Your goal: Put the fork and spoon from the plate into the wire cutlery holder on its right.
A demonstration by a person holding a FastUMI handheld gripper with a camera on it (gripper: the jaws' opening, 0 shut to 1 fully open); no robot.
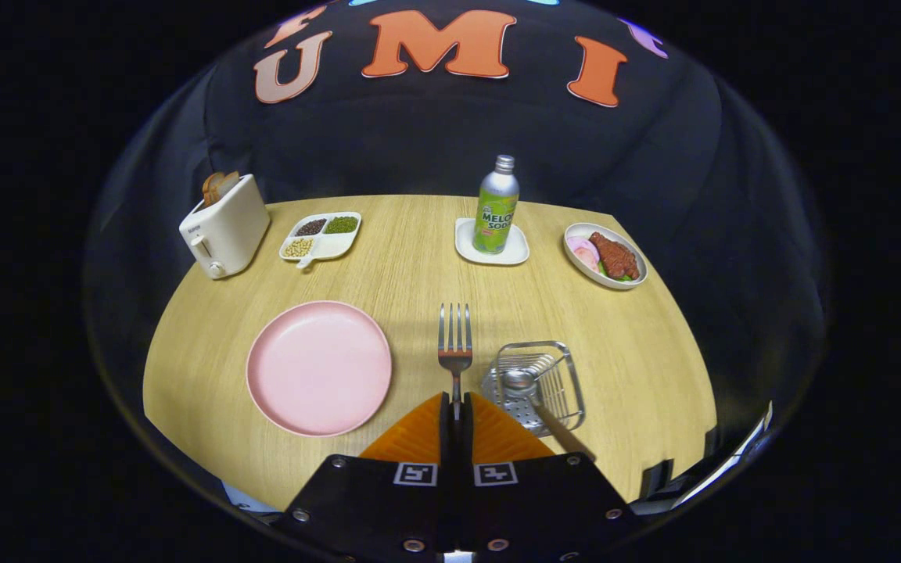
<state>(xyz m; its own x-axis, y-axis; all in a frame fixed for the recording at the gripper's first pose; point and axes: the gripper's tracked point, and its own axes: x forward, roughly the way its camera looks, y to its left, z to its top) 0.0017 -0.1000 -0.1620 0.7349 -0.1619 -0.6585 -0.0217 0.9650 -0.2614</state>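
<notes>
- Your wooden table (pixel 419 266) carries everything; the pink plate (pixel 319 367) lies bare at ten o'clock from your fingertips.
- The wire cutlery holder (pixel 535 383) sits at two o'clock from the tips, just right of the fork, with the spoon (pixel 533 395) inside: steel bowl toward twelve, brown handle running out toward five.
- The fork (pixel 455 344) is steel with four tines and a brown neck; its long axis runs straight ahead, tines toward twelve.
- Your gripper (pixel 456 410) is closed onto the fork's handle, both fingers pressing it.
- Far side: toaster (pixel 224 227) at ten, divided bean tray (pixel 321 236), soda bottle (pixel 497 205) on a white saucer, meat dish (pixel 605 255) at one.
</notes>
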